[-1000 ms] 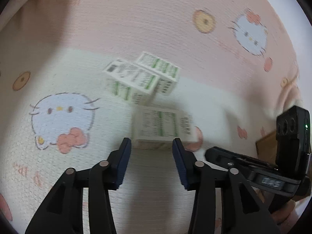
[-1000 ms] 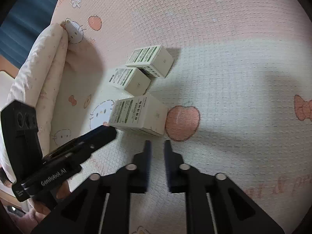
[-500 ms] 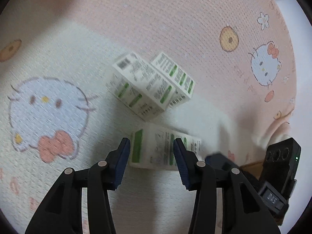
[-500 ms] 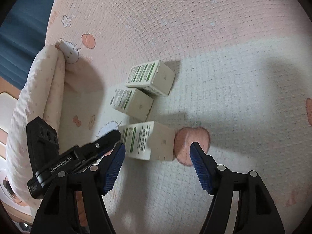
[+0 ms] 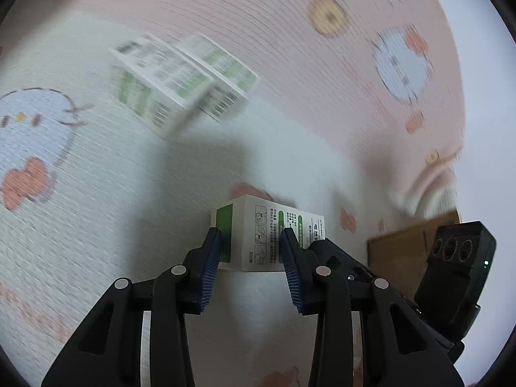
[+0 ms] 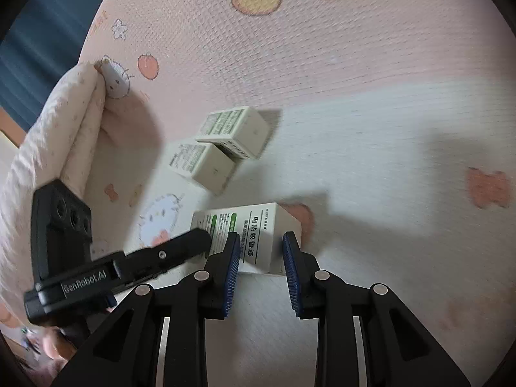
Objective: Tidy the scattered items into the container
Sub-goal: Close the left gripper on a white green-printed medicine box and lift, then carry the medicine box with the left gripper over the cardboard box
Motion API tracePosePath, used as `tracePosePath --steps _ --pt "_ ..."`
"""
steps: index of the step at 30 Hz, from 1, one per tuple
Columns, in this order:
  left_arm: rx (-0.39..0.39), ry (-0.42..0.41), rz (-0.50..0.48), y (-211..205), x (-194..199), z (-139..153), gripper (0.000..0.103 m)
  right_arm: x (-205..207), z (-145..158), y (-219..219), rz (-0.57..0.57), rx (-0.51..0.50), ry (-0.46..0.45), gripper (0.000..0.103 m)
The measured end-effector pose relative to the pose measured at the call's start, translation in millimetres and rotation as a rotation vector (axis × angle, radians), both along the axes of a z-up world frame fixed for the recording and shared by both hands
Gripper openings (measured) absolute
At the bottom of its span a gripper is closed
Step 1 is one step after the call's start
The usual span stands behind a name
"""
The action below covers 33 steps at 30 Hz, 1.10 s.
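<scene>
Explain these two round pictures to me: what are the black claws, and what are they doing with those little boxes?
Each picture comes from a wide-angle camera mounted on a hand-held gripper, looking forward along its two fingers. A person holds one in each hand; there is no robot arm. The left gripper and the right gripper, both with blue pads, close on the same white-and-green box from opposite ends. In the right view the other black tool is the left gripper. Two more boxes lie side by side on the pink cartoon-print blanket. A brown cardboard edge, maybe the container, shows at right in the left view.
</scene>
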<state>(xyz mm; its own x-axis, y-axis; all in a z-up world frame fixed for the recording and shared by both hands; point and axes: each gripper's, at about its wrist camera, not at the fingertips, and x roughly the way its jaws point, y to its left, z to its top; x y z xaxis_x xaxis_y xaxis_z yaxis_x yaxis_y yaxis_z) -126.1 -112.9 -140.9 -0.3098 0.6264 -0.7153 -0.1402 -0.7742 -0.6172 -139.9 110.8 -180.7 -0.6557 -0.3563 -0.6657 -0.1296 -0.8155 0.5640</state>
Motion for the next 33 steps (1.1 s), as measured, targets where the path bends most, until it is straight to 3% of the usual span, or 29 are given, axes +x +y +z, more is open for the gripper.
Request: tracePosePath --steps 8,13,17,22,33 --pt "0.031 -0.012 -0.136 45.8 41.0 4.6 0.041 71.9 6.1 36.8 -0.112 0.028 -0.051 0.025" --pt "0.025 -0.030 -0.170 63.7 61.0 2.5 0.041 101.0 11.1 42.8 -0.134 0.101 -0.063 0.025" --pt "0.015 -0.083 -0.186 70.2 68.4 -10.6 0.041 110.5 1.5 45.0 -0.119 0.117 -0.083 0.025" --pt "-0.002 -0.057 -0.177 70.8 73.6 -7.7 0.041 120.1 -5.3 45.2 -0.126 0.113 -0.070 0.025" --pt "-0.030 -0.039 -0.187 75.1 66.4 -3.5 0.040 111.1 -15.3 50.7 -0.158 0.016 -0.066 0.042"
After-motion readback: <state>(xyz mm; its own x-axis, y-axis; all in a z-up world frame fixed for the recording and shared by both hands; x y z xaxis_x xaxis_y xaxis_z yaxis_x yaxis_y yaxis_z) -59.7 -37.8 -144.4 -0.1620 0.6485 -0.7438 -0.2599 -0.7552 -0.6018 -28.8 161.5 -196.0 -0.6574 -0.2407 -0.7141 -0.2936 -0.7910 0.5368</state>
